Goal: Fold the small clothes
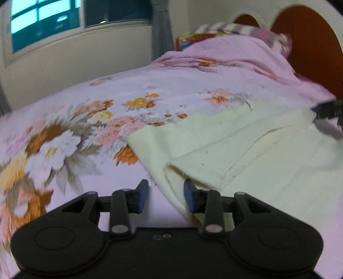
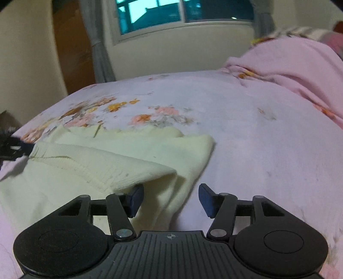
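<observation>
Closest in, the left gripper (image 1: 166,196) hangs low over the bed with its jaws parted, nothing between them; the folded corner of a cream knitted garment (image 1: 246,154) lies just ahead, its edge running up between the two blue pads, the right-hand pad at the cloth's fold. The right gripper (image 2: 171,199) has its jaws spread wider and is likewise empty; the garment's (image 2: 103,163) other folded corner sits just in front of its left pad, while the right pad stands over bare sheet. In each view the opposite gripper shows as a dark blur at the far end of the garment (too smeared to tell whether it touches the cloth).

The garment lies flat on the bedsheet (image 1: 133,85), with one layer doubled over itself so that a ribbed hem crosses its middle. The sheet is pale lilac, printed with orange, pink and white flowers.

Farther back a pink blanket (image 1: 235,55) is heaped toward the head of the bed, with striped and patterned pillows (image 1: 240,29) above it against an orange-brown headboard (image 1: 306,43). Beyond the bed are a cream wall, a window (image 2: 171,12) with grey curtains (image 2: 100,47), and a wooden door (image 2: 70,47) in the left corner.
</observation>
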Tool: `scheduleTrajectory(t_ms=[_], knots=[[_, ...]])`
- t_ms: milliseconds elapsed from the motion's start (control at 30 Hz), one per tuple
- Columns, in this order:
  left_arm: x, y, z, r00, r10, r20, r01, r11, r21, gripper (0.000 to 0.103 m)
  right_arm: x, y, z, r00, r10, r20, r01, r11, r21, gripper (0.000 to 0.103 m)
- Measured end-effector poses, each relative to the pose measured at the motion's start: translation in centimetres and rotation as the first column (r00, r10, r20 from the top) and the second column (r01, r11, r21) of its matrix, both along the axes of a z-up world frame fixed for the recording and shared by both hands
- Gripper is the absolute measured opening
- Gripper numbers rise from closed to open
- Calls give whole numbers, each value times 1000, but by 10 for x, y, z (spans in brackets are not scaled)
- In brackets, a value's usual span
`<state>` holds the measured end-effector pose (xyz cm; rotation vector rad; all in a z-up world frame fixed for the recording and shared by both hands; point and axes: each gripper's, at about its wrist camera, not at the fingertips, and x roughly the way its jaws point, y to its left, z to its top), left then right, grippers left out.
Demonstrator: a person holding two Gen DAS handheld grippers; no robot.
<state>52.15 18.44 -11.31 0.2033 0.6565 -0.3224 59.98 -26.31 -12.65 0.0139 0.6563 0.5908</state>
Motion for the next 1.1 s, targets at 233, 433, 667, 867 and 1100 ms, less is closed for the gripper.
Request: scheduleTrajectory(t_ms=[233, 433, 667, 867, 1100], knots=[[30, -6, -1, 997, 31, 72, -27, 998, -52, 39, 27, 19, -4, 998, 29, 51, -28, 999, -23, 57], [52, 9, -15, 988, 154, -8, -152, 962, -225, 41, 59, -3, -19, 987, -116, -114, 138, 967, 212, 56], [50, 18, -13, 989, 145, -10, -142, 947, -288, 40, 62, -5, -14, 992, -86, -89, 106, 960, 258, 56], [61, 21, -12, 989, 147, -33, -150, 931, -332, 36, 66, 4, -17, 996, -60, -71, 76, 966, 248, 54], [55, 0, -6, 988, 127, 92, -105, 971, -213, 40, 67, 13, -20, 998, -44, -48, 53, 978, 202, 29]])
